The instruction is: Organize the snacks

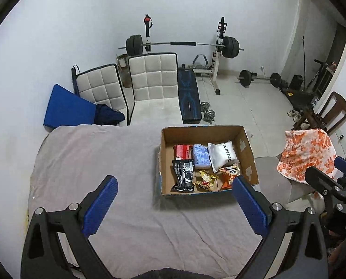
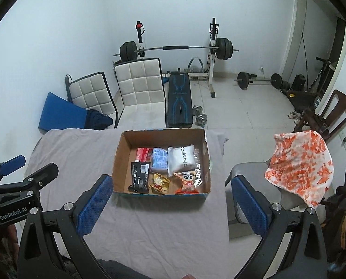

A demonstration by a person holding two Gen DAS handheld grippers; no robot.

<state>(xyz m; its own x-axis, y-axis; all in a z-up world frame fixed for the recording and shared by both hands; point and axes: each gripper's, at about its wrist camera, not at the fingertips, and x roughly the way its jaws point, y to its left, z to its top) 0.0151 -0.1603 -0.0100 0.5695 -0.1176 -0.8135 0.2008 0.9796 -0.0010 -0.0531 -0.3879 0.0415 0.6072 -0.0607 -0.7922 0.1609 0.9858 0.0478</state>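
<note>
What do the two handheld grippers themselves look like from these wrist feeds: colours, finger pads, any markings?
Both match: matte black angular frames with triangular cutouts and silver pivot bolts. The left gripper has fingers faced with blue ribbed pads; the right gripper has blue pads with a finer dotted texture. White "GenRobot.AI" lettering shows on the left gripper's body in the right wrist view. No cables or sleeves are clearly visible.

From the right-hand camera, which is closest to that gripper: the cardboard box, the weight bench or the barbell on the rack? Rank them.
Measured from the right gripper:
1. Cardboard box, just ahead on the grey-covered table, holding the snack packets.
2. Weight bench, on the floor beyond the table's far edge.
3. Barbell, farthest, on its rack against the back wall.
</note>
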